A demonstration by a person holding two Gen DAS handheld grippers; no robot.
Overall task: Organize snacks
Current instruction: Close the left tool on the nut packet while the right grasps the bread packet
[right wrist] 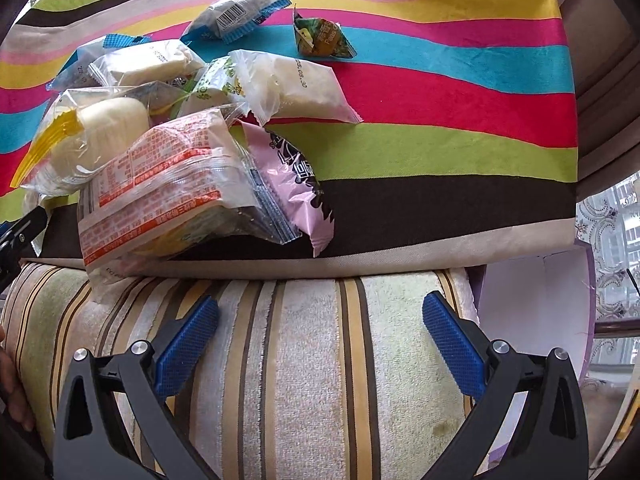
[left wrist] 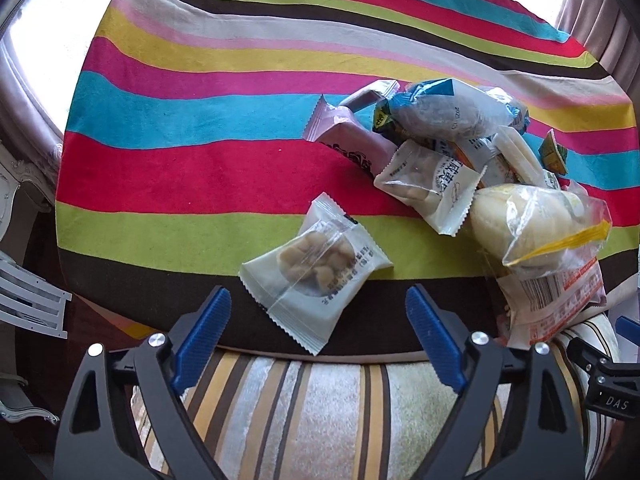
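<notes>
A white packet with a pale biscuit lies alone on the striped cloth, near its front edge. My left gripper is open just behind it, and the blue pads do not touch it. To the right is a heap of snacks: a blue-white packet, a pink packet and a clear bag with a bun. My right gripper stands open and empty over a striped towel. The orange-printed packet overhangs the cloth edge ahead of it on the left.
A green triangular packet and a blue packet lie apart at the back. A white cardboard box stands at the right of the towel. Curtains hang behind. A hand shows at the left edge.
</notes>
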